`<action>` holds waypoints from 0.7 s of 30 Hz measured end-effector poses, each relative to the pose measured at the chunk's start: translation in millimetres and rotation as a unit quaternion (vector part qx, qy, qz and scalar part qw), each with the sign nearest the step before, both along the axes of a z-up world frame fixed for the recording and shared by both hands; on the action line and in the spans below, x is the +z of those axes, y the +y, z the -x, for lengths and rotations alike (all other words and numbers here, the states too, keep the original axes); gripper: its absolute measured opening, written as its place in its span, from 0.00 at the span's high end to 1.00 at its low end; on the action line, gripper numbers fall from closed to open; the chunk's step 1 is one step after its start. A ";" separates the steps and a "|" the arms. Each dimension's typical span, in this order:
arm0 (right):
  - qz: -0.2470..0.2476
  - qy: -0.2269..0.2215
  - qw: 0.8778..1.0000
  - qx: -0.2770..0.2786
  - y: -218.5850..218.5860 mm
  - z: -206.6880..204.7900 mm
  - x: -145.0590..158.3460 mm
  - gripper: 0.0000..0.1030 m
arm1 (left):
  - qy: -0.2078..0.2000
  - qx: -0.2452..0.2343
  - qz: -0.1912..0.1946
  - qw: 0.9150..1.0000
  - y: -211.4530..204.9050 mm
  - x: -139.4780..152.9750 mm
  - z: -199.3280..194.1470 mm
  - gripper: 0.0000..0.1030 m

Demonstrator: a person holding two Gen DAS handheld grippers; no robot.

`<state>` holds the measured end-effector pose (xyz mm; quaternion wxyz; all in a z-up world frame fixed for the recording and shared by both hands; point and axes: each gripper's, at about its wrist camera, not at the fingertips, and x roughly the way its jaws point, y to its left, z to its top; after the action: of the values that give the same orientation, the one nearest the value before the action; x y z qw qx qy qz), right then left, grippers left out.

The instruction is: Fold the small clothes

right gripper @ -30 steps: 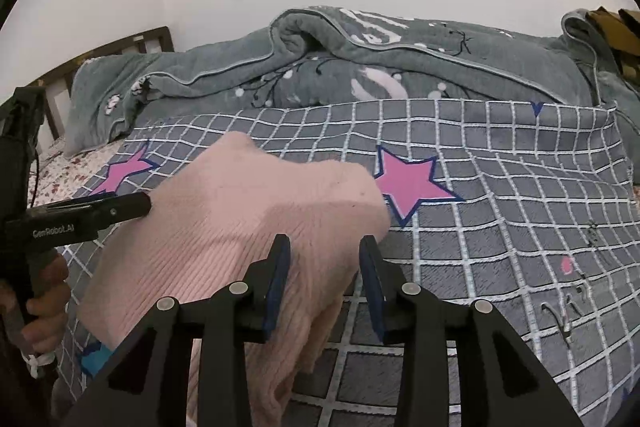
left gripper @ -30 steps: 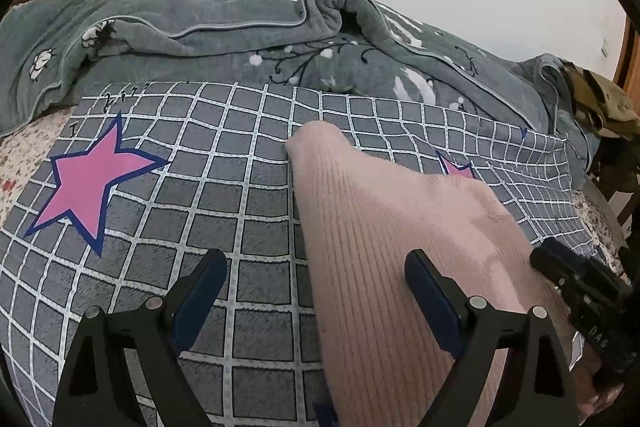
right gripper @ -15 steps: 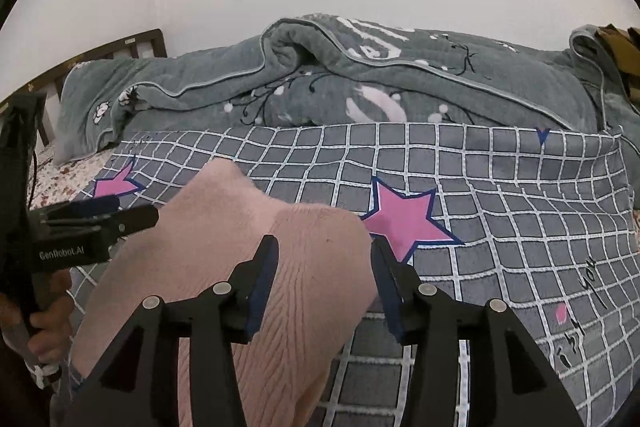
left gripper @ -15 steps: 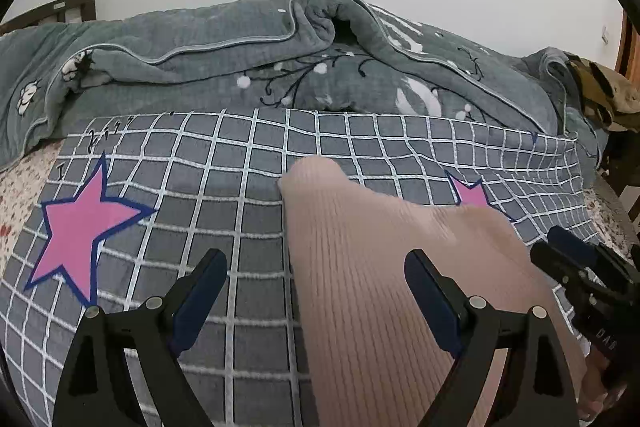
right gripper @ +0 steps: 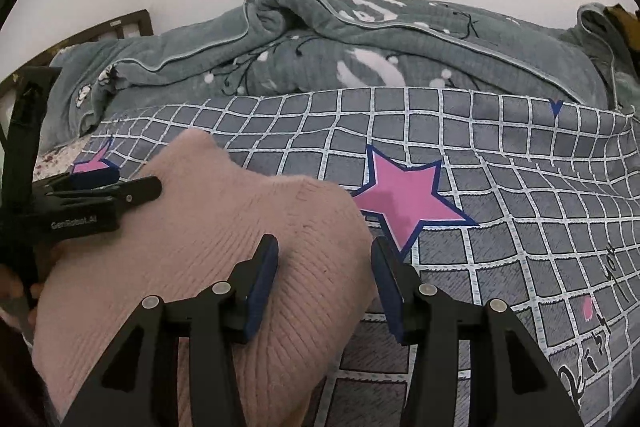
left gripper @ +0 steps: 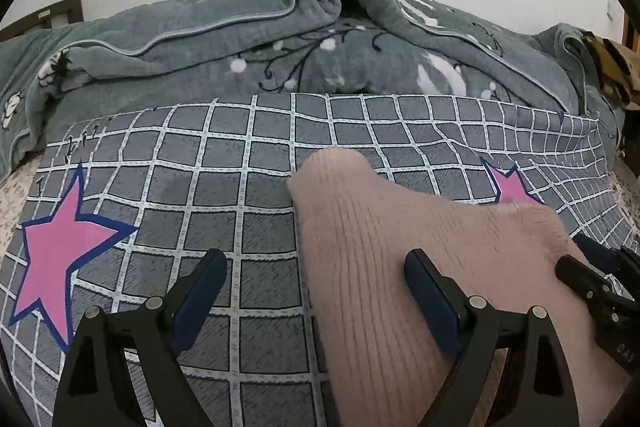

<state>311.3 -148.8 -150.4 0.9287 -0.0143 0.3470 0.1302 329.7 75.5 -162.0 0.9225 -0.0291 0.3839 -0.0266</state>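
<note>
Sweater (left gripper: 400, 267) lengthwise, pointing toward blanket (left gripper: 280, 39)

In the lower half of the frame we see our left claw (left gripper: 316, 291) with its jaws standing wide apart. Its right finger lies over a pink ribbed knit garment (left gripper: 384, 267), while its left finger hangs above the bare grey checked bedcover (left gripper: 224, 163). The garment runs from the bottom centre up to a rounded tip near mid-frame. A large pink star (left gripper: 60, 251) sits on the cover at the left, a smaller one (left gripper: 510, 187) at the right, just beyond the garment's edge. Across the upper frame lies a rumpled grey-green blanket (left gripper: 248, 39). At the right edge, the right claw (left gripper: 588, 267) rests against the garment.
</note>
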 end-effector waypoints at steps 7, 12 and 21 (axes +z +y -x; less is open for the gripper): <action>0.006 -0.001 1.000 -0.001 0.4 0.2 -1.4 0.54 | 0.008 0.007 0.013 1.000 3.4 -3.0 7.8 0.13; -0.019 -0.019 1.000 0.014 -8.1 13.0 7.5 0.54 | 0.012 0.003 0.038 0.999 2.1 7.4 36.9 0.13; -0.089 0.011 0.994 0.057 -7.4 68.5 17.8 0.54 | 0.004 -0.009 0.033 0.999 -13.1 19.0 92.7 0.13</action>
<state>242.8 -156.2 -132.7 0.9134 0.0502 0.3431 0.2133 237.0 62.4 -143.0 0.9191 -0.0566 0.3870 -0.0472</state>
